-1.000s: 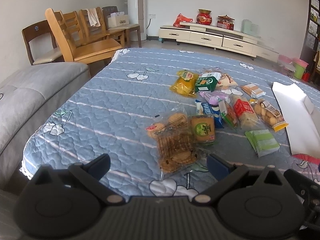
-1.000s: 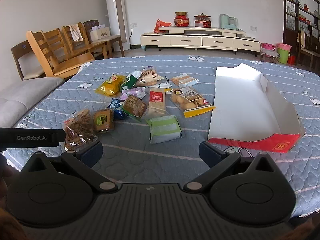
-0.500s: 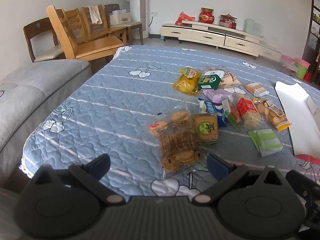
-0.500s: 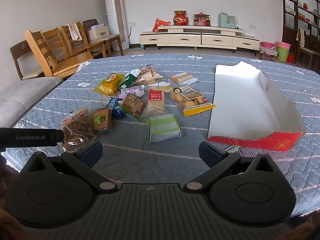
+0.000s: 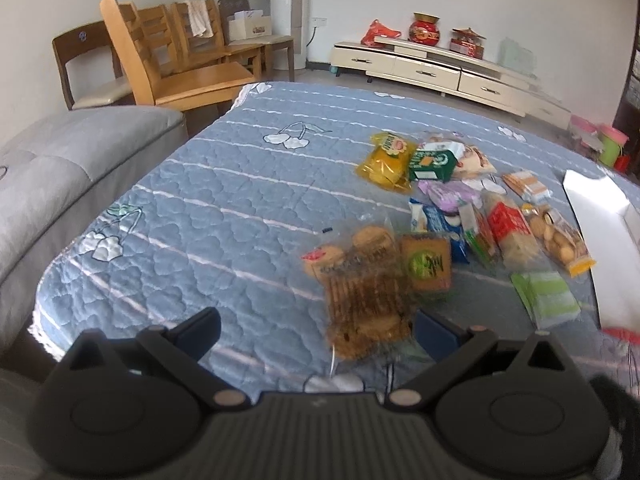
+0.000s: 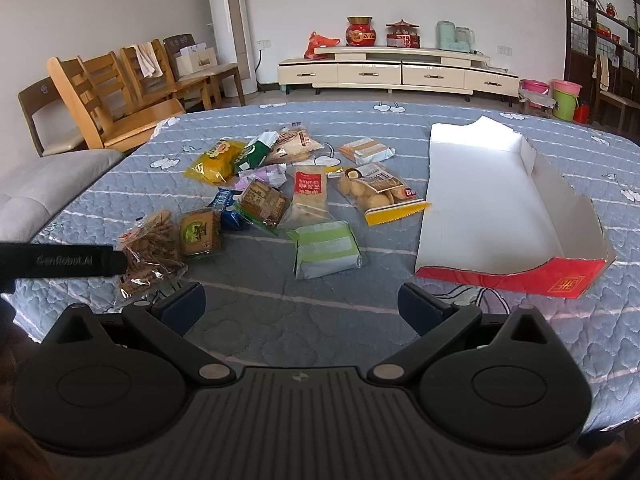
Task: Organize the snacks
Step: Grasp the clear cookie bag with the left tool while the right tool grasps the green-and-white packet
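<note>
Several snack packs lie in a loose pile on the blue quilted table (image 6: pixel 260 308). A clear bag of brown biscuits (image 5: pixel 366 292) lies nearest my left gripper (image 5: pixel 316 330), which is open and empty just in front of it. A green-and-white pack (image 6: pixel 326 250) lies ahead of my right gripper (image 6: pixel 300 306), which is open and empty. A yellow pack (image 6: pixel 216 160) and a round-cookie bag (image 6: pixel 376 192) lie farther back. An open white box with a red edge (image 6: pixel 480 200) lies at the right. The left gripper's body (image 6: pixel 60 260) shows in the right wrist view.
Wooden chairs (image 6: pixel 120 96) stand beyond the table's far left. A grey sofa (image 5: pixel 48 168) runs along the left edge. A cream TV cabinet (image 6: pixel 400 72) stands at the far wall. Pink and green buckets (image 6: pixel 560 96) sit on the floor at the right.
My left gripper has moved a little to the left and forward, so the biscuit bag now sits toward its right finger. The right gripper has barely moved.
</note>
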A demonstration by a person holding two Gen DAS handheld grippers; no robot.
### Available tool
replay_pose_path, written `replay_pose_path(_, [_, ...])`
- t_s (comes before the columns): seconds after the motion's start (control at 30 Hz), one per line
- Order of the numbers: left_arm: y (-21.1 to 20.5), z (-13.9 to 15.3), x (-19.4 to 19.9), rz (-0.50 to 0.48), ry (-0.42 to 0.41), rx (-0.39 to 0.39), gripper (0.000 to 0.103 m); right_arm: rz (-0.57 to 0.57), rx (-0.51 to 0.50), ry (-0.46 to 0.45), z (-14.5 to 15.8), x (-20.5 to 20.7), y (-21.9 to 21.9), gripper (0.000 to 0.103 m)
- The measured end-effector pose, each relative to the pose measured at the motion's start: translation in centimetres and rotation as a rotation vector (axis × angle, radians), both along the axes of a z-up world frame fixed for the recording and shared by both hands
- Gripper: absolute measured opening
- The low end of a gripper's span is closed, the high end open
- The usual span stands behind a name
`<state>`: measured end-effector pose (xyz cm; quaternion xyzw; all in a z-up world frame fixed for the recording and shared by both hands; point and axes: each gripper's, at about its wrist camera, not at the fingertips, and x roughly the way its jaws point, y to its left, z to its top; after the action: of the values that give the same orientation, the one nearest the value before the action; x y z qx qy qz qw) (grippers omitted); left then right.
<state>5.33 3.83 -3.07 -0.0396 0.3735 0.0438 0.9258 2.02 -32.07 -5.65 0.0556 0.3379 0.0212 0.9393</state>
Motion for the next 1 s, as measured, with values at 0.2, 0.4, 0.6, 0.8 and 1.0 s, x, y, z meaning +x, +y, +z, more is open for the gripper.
replay_pose_path(0.2, [-0.7,-1.3,3.6,0.017,0.022,0.002,0.102,-0.007,-0.001,0.014,-0.2,0.3,0.0,0.103])
replay_pose_path(0.4, [-0.4,-3.9,6.2,0.004,0.070,-0.034,0.101,-0.014,-0.022,0.014,-0.5,0.9,-0.1,0.103])
replay_pose_path(0.6, [-0.8,-3.5,5.9,-0.060,0.039,0.006,0.059,0.004,-0.029,0.055,-1.5,2.6,-0.5,0.103])
replay_pose_path(0.8, [-0.8,-2.1,3.8,-0.077,-0.012,0.062,0.056,0.087,-0.048,0.059,-2.1,5.2,-0.2,0.103])
replay_pose_path(1.0, [0.1,-0.6,2.1,-0.087,-0.039,0.029,0.056,0.099,-0.033,0.105,-3.1,8.6,0.1,0.103])
